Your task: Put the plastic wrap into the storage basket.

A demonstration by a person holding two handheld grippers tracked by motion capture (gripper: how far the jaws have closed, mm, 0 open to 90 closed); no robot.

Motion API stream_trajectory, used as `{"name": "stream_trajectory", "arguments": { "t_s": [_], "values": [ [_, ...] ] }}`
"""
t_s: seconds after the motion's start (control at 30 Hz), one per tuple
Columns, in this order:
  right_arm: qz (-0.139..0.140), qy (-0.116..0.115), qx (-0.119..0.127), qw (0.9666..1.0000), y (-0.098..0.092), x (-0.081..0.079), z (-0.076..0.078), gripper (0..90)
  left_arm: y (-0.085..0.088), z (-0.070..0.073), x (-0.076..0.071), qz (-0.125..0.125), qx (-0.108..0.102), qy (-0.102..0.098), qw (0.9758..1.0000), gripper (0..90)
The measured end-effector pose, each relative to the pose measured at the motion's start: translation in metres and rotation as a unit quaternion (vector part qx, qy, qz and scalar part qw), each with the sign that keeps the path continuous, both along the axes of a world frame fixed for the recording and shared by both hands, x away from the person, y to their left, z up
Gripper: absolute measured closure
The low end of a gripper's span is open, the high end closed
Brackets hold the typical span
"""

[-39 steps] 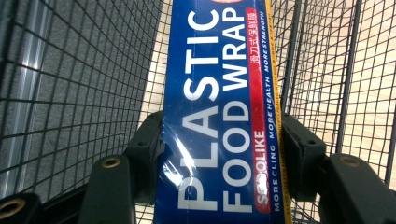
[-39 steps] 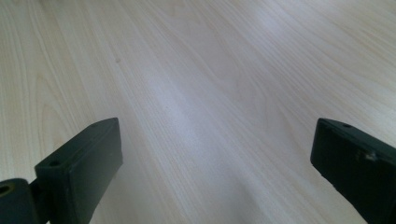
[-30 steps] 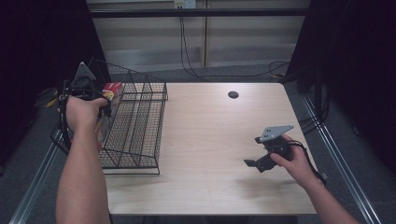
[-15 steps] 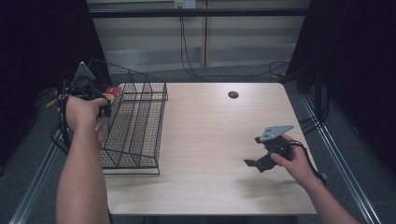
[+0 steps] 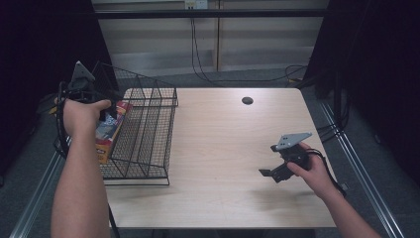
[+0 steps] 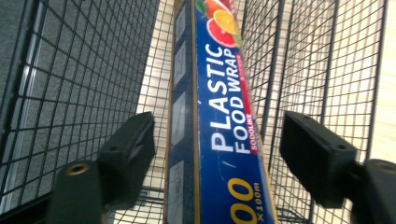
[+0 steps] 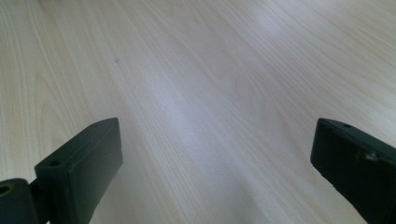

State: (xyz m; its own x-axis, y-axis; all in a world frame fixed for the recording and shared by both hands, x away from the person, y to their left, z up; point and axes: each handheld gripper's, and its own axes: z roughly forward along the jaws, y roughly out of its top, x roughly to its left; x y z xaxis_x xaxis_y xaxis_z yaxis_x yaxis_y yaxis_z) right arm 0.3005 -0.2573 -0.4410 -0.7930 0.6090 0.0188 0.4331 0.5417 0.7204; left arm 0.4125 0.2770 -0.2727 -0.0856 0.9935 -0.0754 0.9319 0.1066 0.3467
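Note:
A long blue box of plastic food wrap (image 6: 219,126) lies lengthwise in the black wire basket (image 5: 148,148), against its left side (image 5: 110,133). My left gripper (image 6: 217,149) hovers over the box's near end. Its jaws have just been opening and now stand on either side of the box, with a small gap at each pad. In the high view the left gripper (image 5: 108,115) sits at the basket's left rim under the person's hand. My right gripper (image 5: 267,173) rests low over the bare table at the right, open, with nothing but wood between its fingers (image 7: 79,163).
The light wooden table (image 5: 223,148) has a round cable hole (image 5: 247,100) near its far edge. The basket takes up the table's left end. Metal rails run along both sides of the table, and cables hang behind it.
The left gripper's jaws have opened and let go of the food wrap box. The box has dropped from the basket's far left corner to lie lower along its left side. The right hand stayed put.

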Motion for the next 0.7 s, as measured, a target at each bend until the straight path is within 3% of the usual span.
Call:
{"name": "stream_trajectory", "arguments": {
  "t_s": [0.27, 0.7],
  "values": [
    [0.0, -0.001, 0.0, 1.0, 0.0, -0.001, 0.0, 2.1, -0.011, 0.003, 0.0, -0.013, -0.009, -0.01, 0.9998, 18.0],
    [-0.002, -0.003, 0.003, 1.0, -0.002, -0.001, 0.002, 2.1, -0.029, 0.007, -0.003, -0.052, -0.024, -0.028, 0.998, 13.9]
  ]
}}
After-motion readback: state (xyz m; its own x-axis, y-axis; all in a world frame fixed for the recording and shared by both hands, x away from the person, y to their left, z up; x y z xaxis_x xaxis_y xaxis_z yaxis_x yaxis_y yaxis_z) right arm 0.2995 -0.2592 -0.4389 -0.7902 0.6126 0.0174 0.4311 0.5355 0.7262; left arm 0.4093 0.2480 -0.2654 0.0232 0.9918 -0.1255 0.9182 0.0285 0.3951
